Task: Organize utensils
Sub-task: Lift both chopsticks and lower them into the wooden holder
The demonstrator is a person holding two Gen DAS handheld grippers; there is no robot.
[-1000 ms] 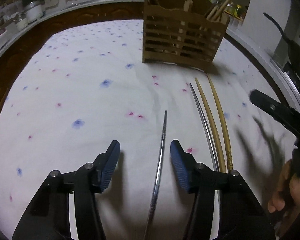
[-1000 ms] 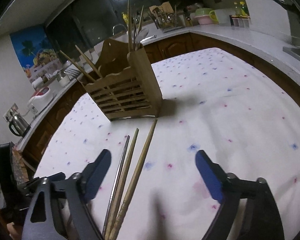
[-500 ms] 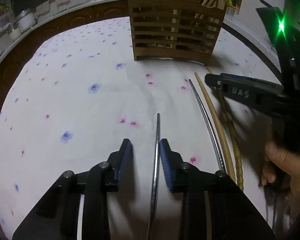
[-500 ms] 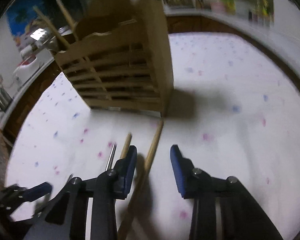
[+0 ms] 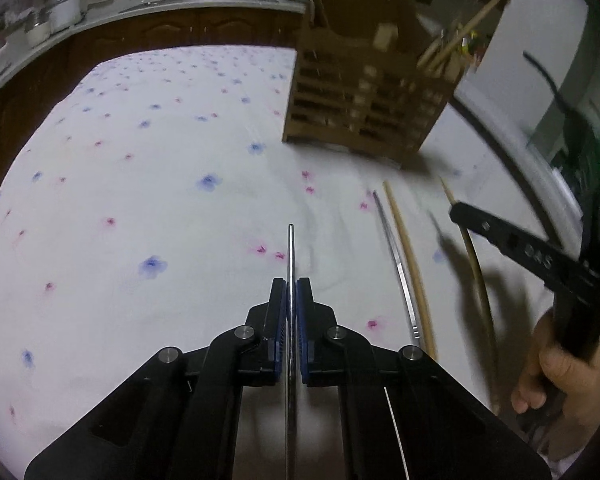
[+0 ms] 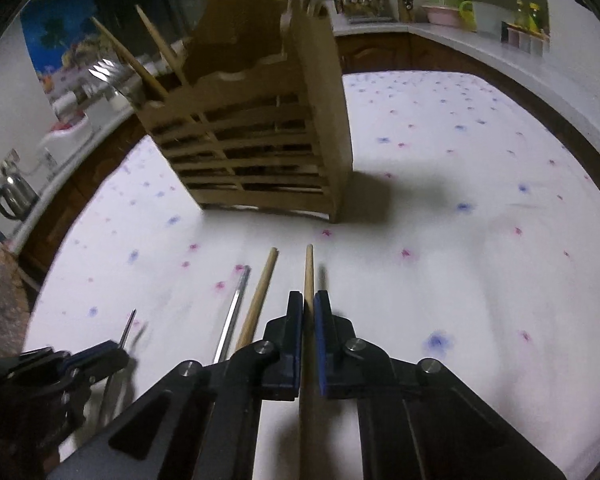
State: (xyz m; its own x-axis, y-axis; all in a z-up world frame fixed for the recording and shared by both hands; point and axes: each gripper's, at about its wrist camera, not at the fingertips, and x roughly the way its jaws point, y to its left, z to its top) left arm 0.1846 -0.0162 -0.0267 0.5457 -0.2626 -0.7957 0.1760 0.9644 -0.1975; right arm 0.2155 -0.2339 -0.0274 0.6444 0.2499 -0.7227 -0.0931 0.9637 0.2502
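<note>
Metal chopstick (image 5: 291,256) clamped in left claw (image 5: 291,292), wooden chopstick (image 6: 309,270) clamped in right claw (image 6: 308,304)

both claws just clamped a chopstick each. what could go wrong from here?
1. Left claw pinches the thin metal chopstick with a long end beyond the pads; it may pivot or slip when lifted.
2. Right claw's wooden chopstick lies close to the loose wooden one and could nudge it.
3. The holder already holds leaning sticks, which could block insertion.
</note>
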